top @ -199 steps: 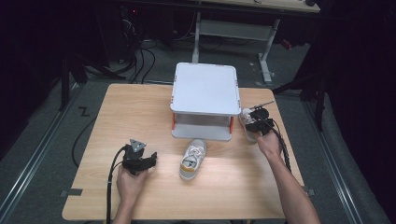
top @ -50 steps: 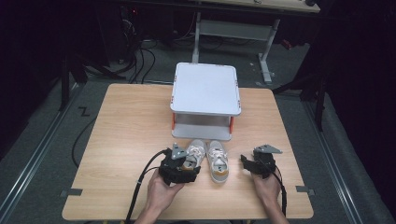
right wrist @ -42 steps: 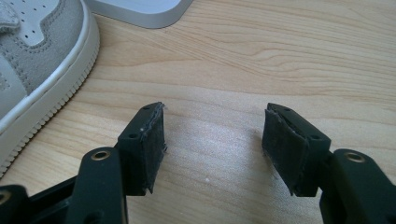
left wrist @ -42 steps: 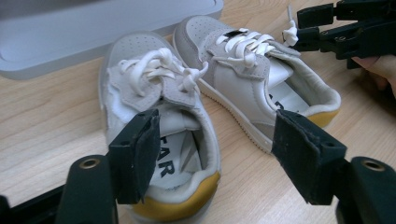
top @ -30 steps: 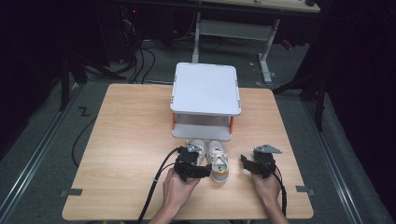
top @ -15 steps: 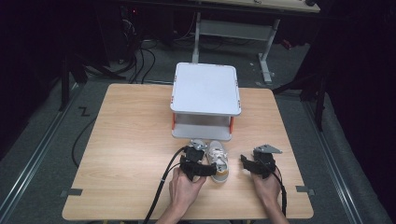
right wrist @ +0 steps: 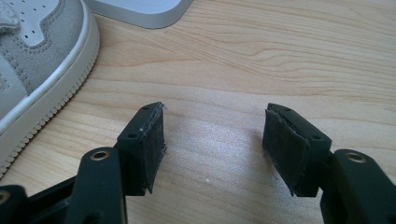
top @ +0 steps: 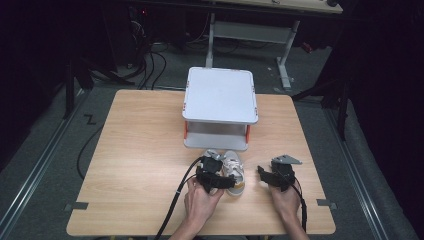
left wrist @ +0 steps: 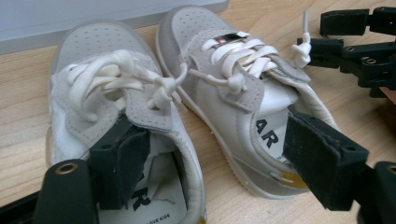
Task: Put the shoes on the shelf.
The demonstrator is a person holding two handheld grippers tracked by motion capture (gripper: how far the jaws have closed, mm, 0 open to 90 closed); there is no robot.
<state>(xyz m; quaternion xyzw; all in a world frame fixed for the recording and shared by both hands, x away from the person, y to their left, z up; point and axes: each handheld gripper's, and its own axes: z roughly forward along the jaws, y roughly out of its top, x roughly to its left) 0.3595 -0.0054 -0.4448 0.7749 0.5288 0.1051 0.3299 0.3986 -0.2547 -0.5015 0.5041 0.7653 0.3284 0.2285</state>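
Note:
Two small white and grey shoes stand side by side near the table's front, toes toward a white shelf (top: 220, 95): the left shoe (left wrist: 102, 93) and the right shoe (left wrist: 233, 70), also the right shoe (top: 234, 172) from above. My left gripper (top: 218, 172) (left wrist: 219, 154) is at their heels. One jaw reaches into the left shoe's opening and the other stands at the right shoe's collar. Its jaws have just been opening, with the shoes' inner sides between them, and the pads do not press. My right gripper (top: 270, 171) (right wrist: 212, 135) hangs open over bare wood, right of the right shoe (right wrist: 37, 60).
The white shelf on orange posts stands just behind the shoes, and its base (right wrist: 135, 9) is close to the toes. The wooden table (top: 140, 150) has free room at the left and front. Cables trail from both grippers toward the front edge.
My left hand has slid a little right and forward, bringing its gripper over the shoes' heels. The right gripper and the shelf have stayed put.

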